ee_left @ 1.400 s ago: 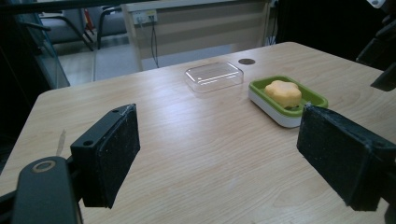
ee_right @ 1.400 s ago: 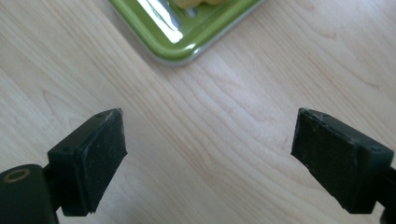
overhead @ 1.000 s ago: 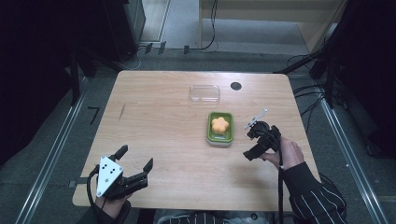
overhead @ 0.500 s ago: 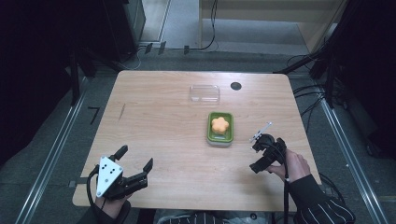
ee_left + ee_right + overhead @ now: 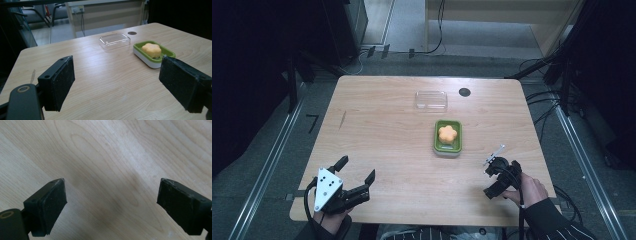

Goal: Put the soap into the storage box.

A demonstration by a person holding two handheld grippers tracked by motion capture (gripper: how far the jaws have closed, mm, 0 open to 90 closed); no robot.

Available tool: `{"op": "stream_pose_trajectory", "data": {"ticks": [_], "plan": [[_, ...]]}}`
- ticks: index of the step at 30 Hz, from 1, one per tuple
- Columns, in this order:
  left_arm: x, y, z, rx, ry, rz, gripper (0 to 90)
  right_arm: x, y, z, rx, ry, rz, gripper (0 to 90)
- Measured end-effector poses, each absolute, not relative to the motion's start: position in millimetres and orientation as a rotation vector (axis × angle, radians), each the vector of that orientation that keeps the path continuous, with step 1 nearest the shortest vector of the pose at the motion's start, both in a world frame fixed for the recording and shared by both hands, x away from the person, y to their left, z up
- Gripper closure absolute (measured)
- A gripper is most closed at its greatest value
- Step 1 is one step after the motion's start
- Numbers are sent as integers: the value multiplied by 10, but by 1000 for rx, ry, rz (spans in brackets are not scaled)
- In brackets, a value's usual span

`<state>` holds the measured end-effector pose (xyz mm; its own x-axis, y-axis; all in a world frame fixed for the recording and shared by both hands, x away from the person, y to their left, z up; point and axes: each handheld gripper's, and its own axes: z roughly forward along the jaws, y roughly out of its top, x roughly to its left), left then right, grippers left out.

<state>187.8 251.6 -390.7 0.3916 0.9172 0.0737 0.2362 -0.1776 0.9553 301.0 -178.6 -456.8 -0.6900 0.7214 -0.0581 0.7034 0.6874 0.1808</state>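
Holding your right claw (image 5: 493,176) over bare table (image 5: 382,125) near the front right corner, you have its jaws wide apart with nothing between them; its own view looks down on wood grain. The soap (image 5: 448,133) sits in the green dish (image 5: 437,142) beyond that claw and to its left, well apart. Your left claw (image 5: 357,181) rests at the front left edge, jaws apart too, facing the dish from afar. A clear lid (image 5: 431,100) lies just behind the dish.

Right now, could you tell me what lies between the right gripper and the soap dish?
Nothing: in the high view, bare table separates the right gripper from the soap dish.
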Motion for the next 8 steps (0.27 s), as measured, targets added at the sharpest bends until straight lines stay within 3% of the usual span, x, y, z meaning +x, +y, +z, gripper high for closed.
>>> {"op": "stream_pose_trajectory", "data": {"ticks": [8], "plan": [[1886,2504,-3904,1663,1029,864,137,2985,-1837,-4594,1184,2772,205,87]]}}
